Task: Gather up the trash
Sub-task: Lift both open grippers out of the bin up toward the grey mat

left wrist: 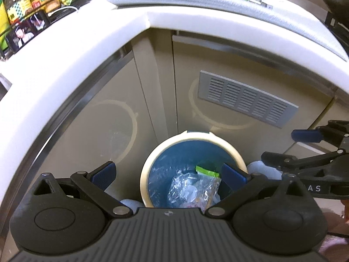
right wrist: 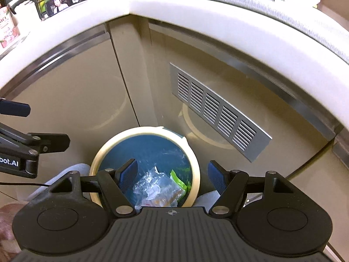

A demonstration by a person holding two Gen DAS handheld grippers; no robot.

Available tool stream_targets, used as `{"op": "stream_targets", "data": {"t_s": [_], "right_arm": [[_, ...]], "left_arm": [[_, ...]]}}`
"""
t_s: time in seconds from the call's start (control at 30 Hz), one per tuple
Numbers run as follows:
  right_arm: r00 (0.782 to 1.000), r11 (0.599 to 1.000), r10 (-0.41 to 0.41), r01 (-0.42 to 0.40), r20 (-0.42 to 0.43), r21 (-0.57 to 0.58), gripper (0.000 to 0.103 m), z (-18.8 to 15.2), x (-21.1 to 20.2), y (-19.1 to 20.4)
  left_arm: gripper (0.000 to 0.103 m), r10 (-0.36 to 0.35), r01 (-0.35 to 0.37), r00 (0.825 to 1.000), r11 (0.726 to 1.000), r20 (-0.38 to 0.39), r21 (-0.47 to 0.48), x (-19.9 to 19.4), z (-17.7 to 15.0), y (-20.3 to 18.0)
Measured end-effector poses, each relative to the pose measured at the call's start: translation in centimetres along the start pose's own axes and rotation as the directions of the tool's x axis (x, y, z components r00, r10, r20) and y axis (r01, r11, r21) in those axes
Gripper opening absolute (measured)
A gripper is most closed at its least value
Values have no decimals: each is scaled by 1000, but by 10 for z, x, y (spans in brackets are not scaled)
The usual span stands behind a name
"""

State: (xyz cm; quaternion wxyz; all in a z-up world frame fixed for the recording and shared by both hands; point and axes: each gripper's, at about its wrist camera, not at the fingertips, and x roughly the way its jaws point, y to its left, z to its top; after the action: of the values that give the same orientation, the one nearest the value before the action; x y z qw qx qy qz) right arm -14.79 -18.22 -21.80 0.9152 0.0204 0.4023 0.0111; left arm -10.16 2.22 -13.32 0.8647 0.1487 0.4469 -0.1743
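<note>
A round bin with a cream rim [left wrist: 150, 163] [right wrist: 96, 161] and a blue liner stands on the floor in the corner of the cabinets. Inside lie crumpled clear plastic [left wrist: 187, 190] [right wrist: 152, 185] and a green and white wrapper [left wrist: 207, 171] [right wrist: 180, 180]. My left gripper [left wrist: 169, 174] hangs open above the bin with nothing between its blue pads [left wrist: 103, 174]. My right gripper [right wrist: 172, 175] is open too and empty, also over the bin. Each gripper shows at the edge of the other's view: the right gripper [left wrist: 305, 146], the left gripper [right wrist: 28, 126].
A white counter edge [left wrist: 65, 69] [right wrist: 240, 21] curves above beige cabinet doors, one with a grey vent grille [left wrist: 246, 98] [right wrist: 218, 111]. Bottles and packets [left wrist: 26, 2] stand on the counter at the far left. Something white [left wrist: 266, 170] lies on the floor beside the bin.
</note>
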Motion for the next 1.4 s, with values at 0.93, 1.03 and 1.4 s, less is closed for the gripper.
{"op": "stream_targets", "data": {"t_s": [0.93, 1.03, 1.4], "right_arm": [[898, 992, -91, 47, 431, 113, 87, 130, -83, -86], [910, 989, -121, 78, 397, 124, 92, 149, -58, -93], [949, 982, -183, 165, 256, 90, 98, 202, 26, -90]], "left_arm": [[103, 68, -40, 964, 993, 259, -111, -57, 149, 25], [103, 69, -40, 962, 993, 263, -112, -53, 163, 24], [103, 75, -39, 962, 990, 264, -138, -30, 214, 19]]}}
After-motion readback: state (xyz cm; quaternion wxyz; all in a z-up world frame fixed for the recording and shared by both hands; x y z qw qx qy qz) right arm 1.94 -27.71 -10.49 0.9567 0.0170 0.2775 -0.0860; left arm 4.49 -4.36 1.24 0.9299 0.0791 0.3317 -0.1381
